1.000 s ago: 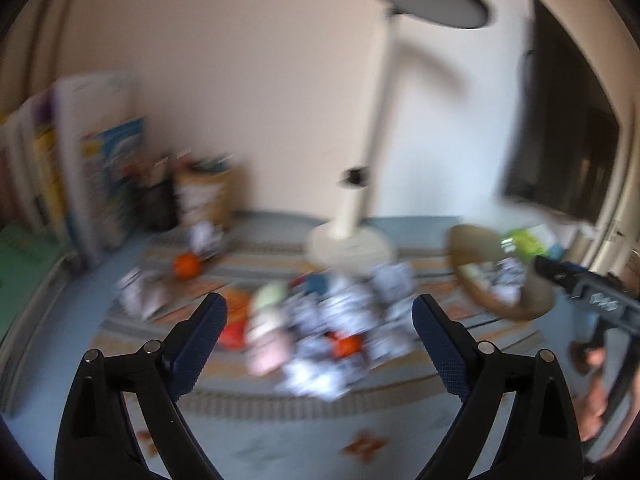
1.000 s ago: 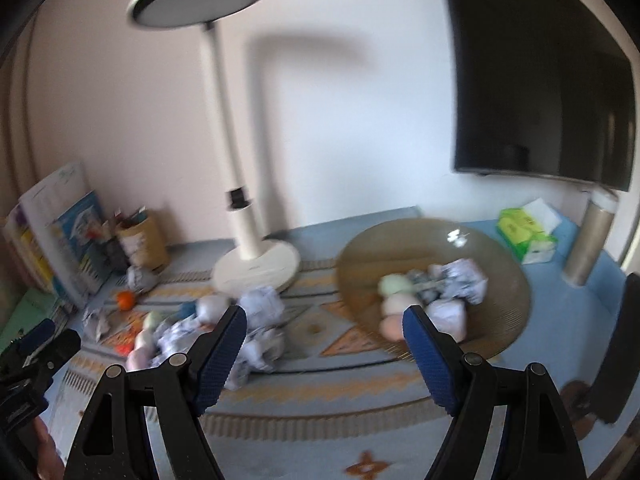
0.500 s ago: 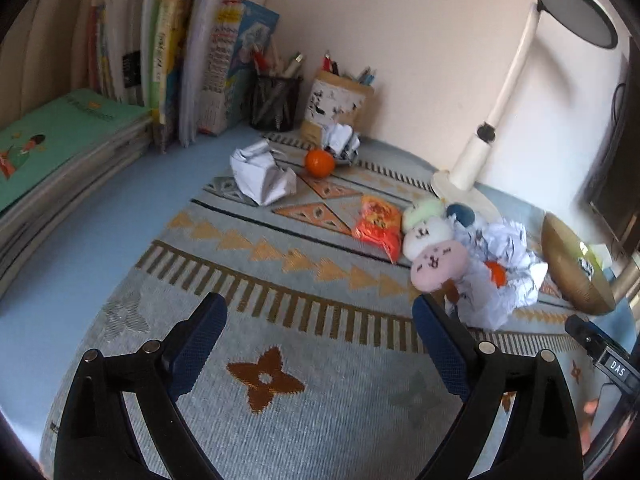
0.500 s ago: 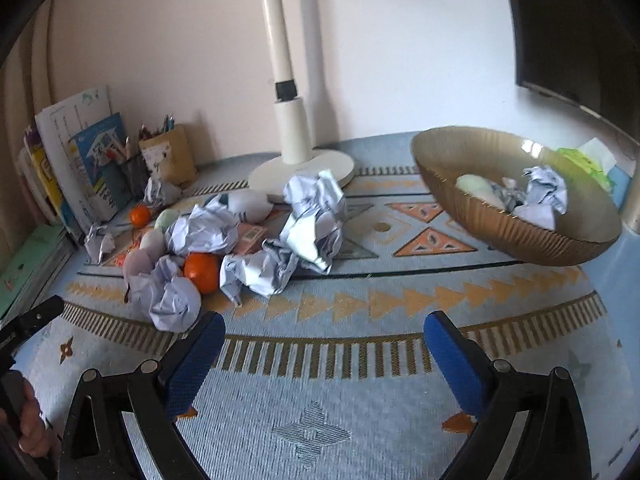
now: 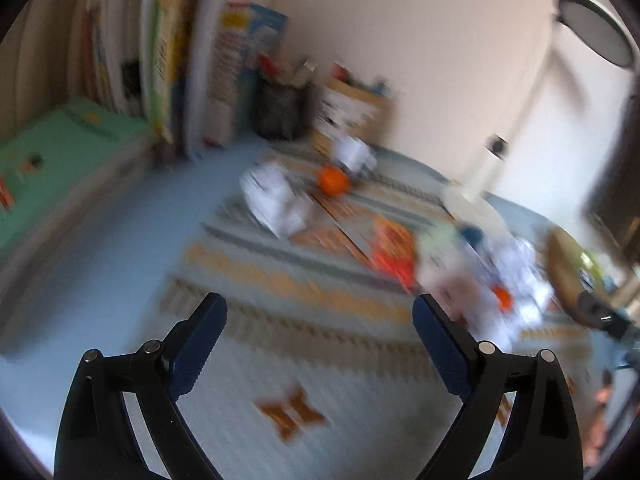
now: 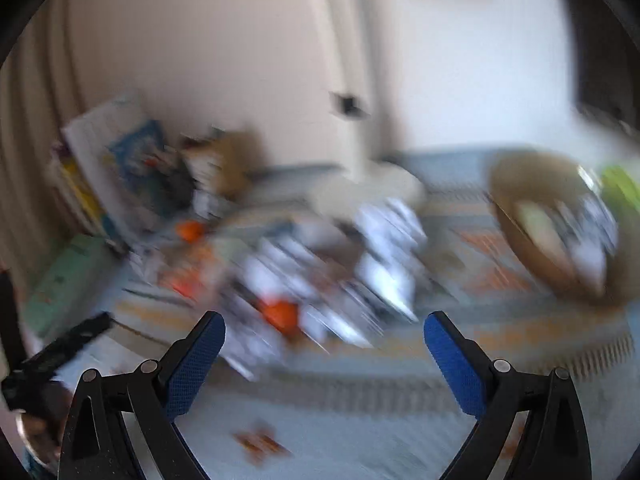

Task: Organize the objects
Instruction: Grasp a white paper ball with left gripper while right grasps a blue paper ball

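Observation:
Both views are motion-blurred. My left gripper (image 5: 320, 316) is open and empty above the patterned mat (image 5: 320, 380). Beyond it lie a crumpled paper ball (image 5: 276, 200), an orange (image 5: 332, 180), an orange snack packet (image 5: 392, 252) and a heap of soft toys and paper (image 5: 480, 276). My right gripper (image 6: 324, 332) is open, nothing between its fingers, just short of the heap of crumpled paper (image 6: 340, 272) with an orange (image 6: 280, 316) in it. The brown bowl (image 6: 516, 220) at right holds paper balls and a pale toy.
Books (image 5: 160, 64) stand at the back left beside a green book stack (image 5: 60, 152), a black pen cup (image 5: 282, 112) and a cardboard holder (image 5: 352, 120). A white lamp (image 5: 492, 160) rises at the back; its base (image 6: 372, 192) sits behind the heap. A green tissue box (image 6: 620, 188) lies far right.
Both grippers dropped toward the mat. The left view swung from the lamp and heap to the books and left side. The right gripper's jaws widened and it now faces the paper heap closer.

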### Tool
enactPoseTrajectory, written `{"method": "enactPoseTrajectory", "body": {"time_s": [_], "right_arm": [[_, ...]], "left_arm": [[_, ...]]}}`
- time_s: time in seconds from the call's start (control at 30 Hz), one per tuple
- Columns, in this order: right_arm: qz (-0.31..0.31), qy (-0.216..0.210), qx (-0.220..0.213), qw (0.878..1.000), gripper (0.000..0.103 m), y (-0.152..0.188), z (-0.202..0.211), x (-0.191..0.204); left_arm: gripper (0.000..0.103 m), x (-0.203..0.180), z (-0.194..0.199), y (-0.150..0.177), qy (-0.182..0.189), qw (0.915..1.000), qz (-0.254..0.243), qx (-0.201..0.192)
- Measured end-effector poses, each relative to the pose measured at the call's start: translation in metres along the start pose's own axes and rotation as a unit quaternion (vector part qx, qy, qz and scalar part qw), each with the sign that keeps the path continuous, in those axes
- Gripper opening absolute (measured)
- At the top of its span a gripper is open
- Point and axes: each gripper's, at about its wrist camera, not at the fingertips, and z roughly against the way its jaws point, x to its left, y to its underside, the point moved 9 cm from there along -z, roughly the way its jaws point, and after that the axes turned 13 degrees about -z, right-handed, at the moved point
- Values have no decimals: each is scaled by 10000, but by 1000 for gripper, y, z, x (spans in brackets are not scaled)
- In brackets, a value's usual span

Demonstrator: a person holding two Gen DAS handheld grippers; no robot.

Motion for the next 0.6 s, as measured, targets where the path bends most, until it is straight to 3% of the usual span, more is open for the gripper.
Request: {"method": "enactPoseTrajectory", "body": {"time_s": [0.13,0.27,0.33,0.47,0.6], "right_arm": [[-28,-473,650,9968,100,-37,-58,81],[-640,-671,1339,9866,100,-55,-141,129],[-979,-717,1687,9782,100,-57,-182,140],[-1392,-497,2061,9673,98,-53,-239,139],[-1479,-336,2158,9646,94,-51,-270,139]], "left_arm": [[94,14,-27,-37,-130,9998,-111,105],[94,19,-83,-50,-108,9985,-259,470],[94,21,-106,-52,-87,9980,-175,593],[94,26,-119,-48,11,9994,52,351],[94,21,-123,-43,-144,9982,-281,510]]}}
